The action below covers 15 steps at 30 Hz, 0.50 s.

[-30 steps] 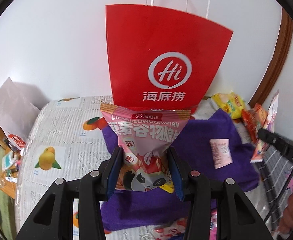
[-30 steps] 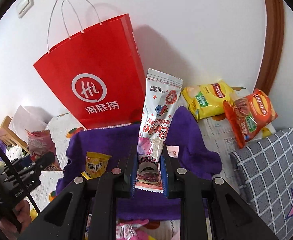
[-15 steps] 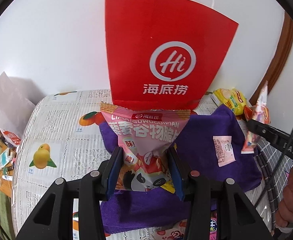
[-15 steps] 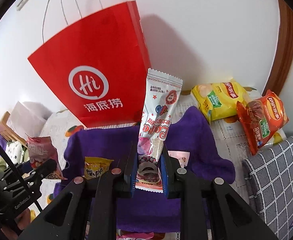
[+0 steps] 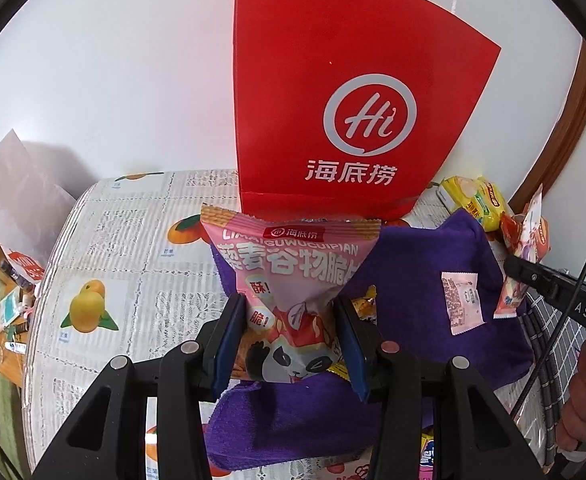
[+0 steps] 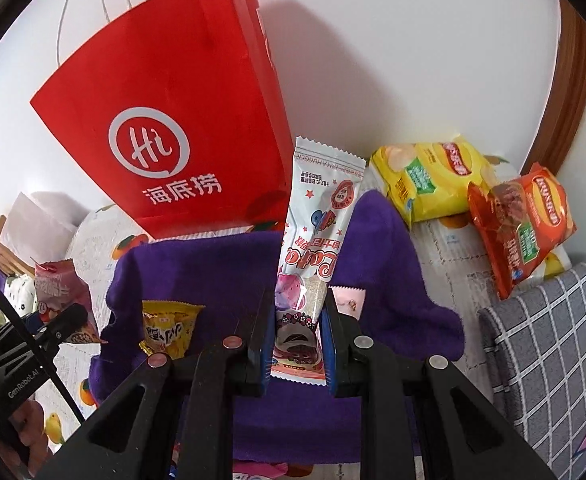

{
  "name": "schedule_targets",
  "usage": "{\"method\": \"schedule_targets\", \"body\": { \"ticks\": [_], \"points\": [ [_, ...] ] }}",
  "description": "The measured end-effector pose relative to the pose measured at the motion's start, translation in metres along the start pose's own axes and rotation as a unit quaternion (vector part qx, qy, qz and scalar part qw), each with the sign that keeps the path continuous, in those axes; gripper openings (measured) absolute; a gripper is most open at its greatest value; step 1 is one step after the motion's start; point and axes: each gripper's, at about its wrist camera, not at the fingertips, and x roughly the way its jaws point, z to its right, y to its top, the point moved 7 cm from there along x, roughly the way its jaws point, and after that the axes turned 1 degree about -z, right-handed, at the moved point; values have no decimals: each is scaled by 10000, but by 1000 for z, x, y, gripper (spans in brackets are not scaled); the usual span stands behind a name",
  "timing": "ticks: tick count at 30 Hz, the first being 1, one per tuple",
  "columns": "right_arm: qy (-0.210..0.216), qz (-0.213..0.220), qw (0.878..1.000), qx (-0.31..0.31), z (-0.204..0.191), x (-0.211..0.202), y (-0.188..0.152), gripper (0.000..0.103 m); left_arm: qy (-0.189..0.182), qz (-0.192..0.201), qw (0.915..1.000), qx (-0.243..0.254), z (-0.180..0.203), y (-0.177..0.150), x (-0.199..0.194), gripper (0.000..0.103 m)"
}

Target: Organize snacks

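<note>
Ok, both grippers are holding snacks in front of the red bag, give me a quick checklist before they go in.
1. Left gripper clamped on the pink panda snack bag: ok.
2. Right gripper clamped on the long white snack packet: ok.
3. Red paper bag standing upright against the wall: ok.
4. Bag mouth open wide enough: cannot tell, its top is not seen from above.
5. Both snacks raised above the bag's rim: not ok, they sit lower, in front of it.
6. Leftovers on the purple towel, the small yellow packet and the pink sachet: not ok.

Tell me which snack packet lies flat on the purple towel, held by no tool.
The small pale pink sachet, lying flat on the purple towel with its printed back up; no tool touches it.
</note>
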Motion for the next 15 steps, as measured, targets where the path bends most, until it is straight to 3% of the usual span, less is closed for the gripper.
{"method": "schedule_targets", "body": {
  "ticks": [4, 15],
  "points": [
    [29, -60, 9999, -102, -6, 2, -3, 20, 187, 10, 9998, 2, -4, 0, 2, 43],
    [98, -202, 9996, -164, -10, 7, -7, 21, 7, -38, 10000, 19, 3, -1, 1, 43]
  ]
}}
